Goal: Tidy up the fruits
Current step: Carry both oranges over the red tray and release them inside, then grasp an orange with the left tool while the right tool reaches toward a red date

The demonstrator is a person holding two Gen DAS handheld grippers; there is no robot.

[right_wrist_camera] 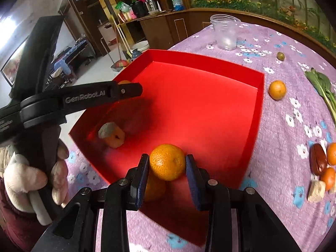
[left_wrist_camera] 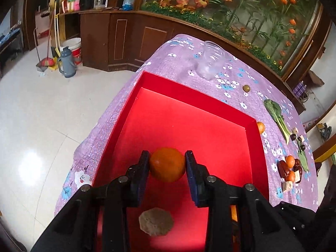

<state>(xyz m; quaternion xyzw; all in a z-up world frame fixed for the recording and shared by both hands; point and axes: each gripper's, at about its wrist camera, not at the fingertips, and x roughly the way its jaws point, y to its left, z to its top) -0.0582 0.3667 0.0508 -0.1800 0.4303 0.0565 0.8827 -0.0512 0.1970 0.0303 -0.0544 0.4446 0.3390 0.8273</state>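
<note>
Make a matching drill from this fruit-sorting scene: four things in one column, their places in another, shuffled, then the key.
Things:
1. orange in the right gripper
2. clear plastic cup
3. leafy green
4. brown-topped piece

Places:
A. lying on the floor of the red box
B. held between the pads above the box's near edge
C. upright on the floral tablecloth beyond the box's far wall
D. flat on the cloth, well to the right of the box

Pairs: 1-B, 2-C, 3-D, 4-A
</note>
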